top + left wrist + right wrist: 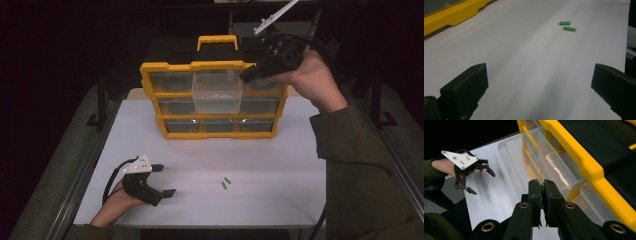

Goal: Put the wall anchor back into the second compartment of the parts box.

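Two small green pieces (225,183) lie loose on the white table (280,200) near me, just beside my left claw (164,180), which gapes wide and empty. They look light, stiff and flat; I'd pinch one across its narrow sides. Farther off, my right claw (542,192) is clamped on a green sliver (541,188) above the pulled-out clear drawer (216,92) of the yellow organizer (150,70).

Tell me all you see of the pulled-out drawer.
The drawer is clear plastic, rectangular, open-topped. It juts forward from the top row's middle slot of the yellow organizer. It looks almost empty; I cannot make out its contents. The right tool, shut on a small green piece, hovers above its edge, not visibly touching.
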`<act>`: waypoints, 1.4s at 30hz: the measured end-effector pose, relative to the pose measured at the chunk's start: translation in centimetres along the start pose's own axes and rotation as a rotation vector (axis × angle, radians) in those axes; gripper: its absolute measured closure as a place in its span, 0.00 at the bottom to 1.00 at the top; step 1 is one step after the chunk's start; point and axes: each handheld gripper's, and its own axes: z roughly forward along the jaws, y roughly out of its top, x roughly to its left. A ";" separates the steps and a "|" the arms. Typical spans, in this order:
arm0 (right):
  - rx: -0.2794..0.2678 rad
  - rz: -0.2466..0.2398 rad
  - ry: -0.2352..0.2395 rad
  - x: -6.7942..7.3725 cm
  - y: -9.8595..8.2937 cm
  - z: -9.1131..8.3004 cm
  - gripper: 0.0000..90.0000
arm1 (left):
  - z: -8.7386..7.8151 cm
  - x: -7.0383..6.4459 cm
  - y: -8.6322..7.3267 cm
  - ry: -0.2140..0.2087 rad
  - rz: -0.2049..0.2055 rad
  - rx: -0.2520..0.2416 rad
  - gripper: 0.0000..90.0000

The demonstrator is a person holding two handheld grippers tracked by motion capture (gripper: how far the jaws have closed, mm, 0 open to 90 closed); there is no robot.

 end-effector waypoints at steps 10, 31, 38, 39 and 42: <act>0.029 -0.032 -0.002 -0.3 1.6 2.5 0.94 | 0.0 0.0 0.0 -0.004 0.007 0.005 0.01; 0.081 -0.023 -0.026 -0.6 2.0 4.2 0.82 | -0.1 0.0 0.0 -0.002 0.003 -0.004 0.01; 0.053 -0.001 -0.046 -0.8 1.1 2.2 0.79 | 0.0 0.0 0.0 -0.006 0.009 0.005 0.01; 0.052 0.002 -0.051 -0.8 1.0 1.9 0.78 | 0.0 0.0 0.0 -0.006 0.009 0.006 0.01; 0.043 0.000 -0.064 -0.9 0.5 1.1 0.75 | 0.0 0.0 0.0 -0.005 0.006 0.005 0.01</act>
